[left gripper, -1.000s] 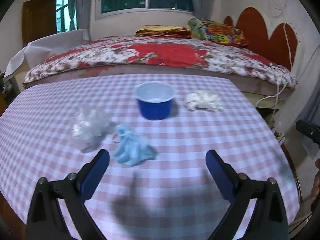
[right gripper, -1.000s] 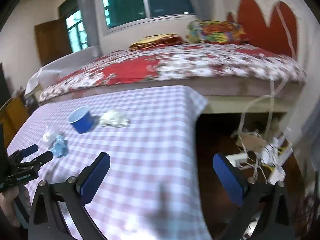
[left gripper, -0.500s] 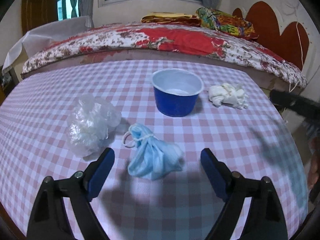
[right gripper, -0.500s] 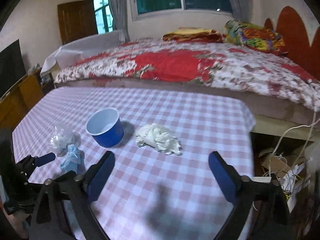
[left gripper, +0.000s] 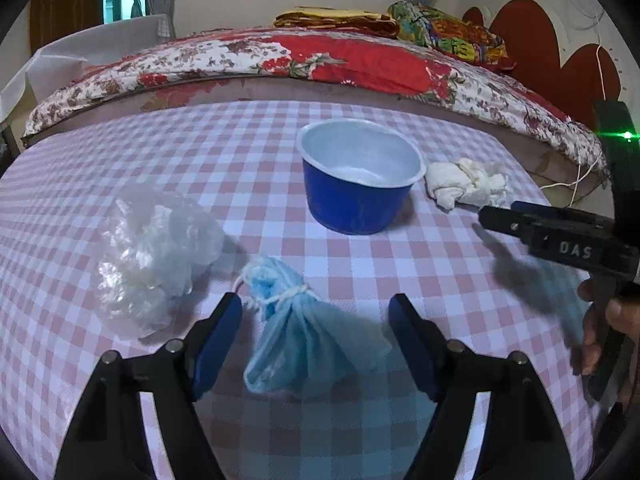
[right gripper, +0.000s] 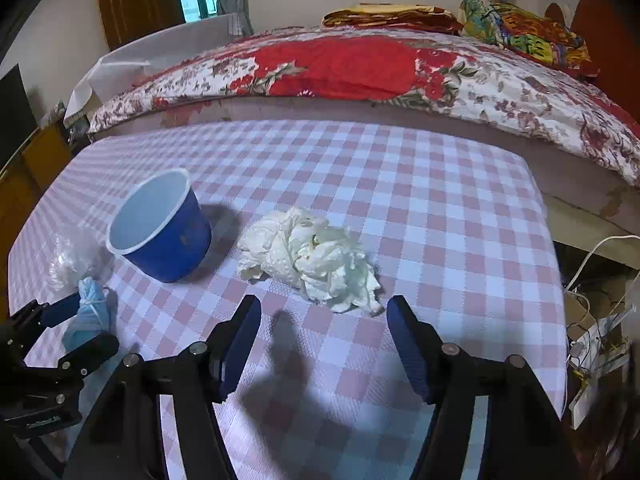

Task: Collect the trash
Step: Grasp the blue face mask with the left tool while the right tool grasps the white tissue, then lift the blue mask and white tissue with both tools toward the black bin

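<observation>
A knotted blue face mask (left gripper: 304, 336) lies on the checked tablecloth between the fingers of my open left gripper (left gripper: 316, 320); it also shows in the right wrist view (right gripper: 90, 316). A crumpled clear plastic bag (left gripper: 156, 256) lies left of it. A blue cup (left gripper: 358, 184) with a white inside stands upright behind it. A crumpled white tissue (right gripper: 312, 260) lies right of the cup (right gripper: 162, 226), just ahead of my open right gripper (right gripper: 324, 320). The tissue also shows in the left wrist view (left gripper: 466, 186).
The table (right gripper: 440, 200) is covered with a pink and white checked cloth. A bed with a red floral cover (right gripper: 360, 68) runs along its far edge. Cables and a power strip (right gripper: 592, 344) lie on the floor past the table's right edge.
Both grippers have moved forward and down to the table. The left one now straddles the blue mask. The right one has swung left and closed in on the white tissue.
</observation>
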A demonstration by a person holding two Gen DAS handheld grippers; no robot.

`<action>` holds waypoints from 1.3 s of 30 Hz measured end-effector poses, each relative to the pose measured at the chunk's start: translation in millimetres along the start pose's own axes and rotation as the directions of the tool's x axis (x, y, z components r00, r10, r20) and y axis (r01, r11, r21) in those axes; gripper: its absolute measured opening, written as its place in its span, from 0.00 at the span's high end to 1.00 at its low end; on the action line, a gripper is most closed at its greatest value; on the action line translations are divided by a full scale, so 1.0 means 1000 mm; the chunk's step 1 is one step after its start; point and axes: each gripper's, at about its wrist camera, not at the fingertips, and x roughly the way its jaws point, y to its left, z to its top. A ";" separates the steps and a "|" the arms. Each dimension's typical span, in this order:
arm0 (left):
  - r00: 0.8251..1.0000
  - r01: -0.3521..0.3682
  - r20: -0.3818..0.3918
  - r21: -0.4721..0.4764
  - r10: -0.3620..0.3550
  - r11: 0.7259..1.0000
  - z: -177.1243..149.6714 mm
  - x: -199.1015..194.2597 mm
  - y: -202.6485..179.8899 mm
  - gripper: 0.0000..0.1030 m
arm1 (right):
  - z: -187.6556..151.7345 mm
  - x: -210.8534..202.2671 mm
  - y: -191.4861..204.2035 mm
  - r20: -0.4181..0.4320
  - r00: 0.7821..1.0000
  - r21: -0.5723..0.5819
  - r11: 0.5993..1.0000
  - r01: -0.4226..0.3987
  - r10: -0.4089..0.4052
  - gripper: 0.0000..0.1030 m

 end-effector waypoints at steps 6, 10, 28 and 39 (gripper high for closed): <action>1.000 0.014 -0.010 -0.012 -0.015 1.000 -0.005 -0.001 0.003 0.61 | 0.008 0.006 0.001 -0.005 1.000 0.000 1.000 0.001 0.000 0.42; 1.000 0.010 0.009 -0.017 -0.010 1.000 -0.001 -0.002 0.006 0.71 | 0.009 0.008 0.004 -0.014 1.000 -0.014 1.000 -0.009 0.009 0.78; 0.999 0.018 0.036 -0.051 -0.016 0.999 -0.009 -0.014 0.007 0.65 | -0.028 -0.022 0.023 -0.027 0.999 -0.103 0.994 0.017 -0.020 0.45; 1.000 0.012 -0.002 -0.050 -0.012 0.999 -0.015 -0.011 0.008 0.71 | -0.009 -0.004 0.025 -0.013 1.000 -0.095 0.995 -0.024 0.023 0.74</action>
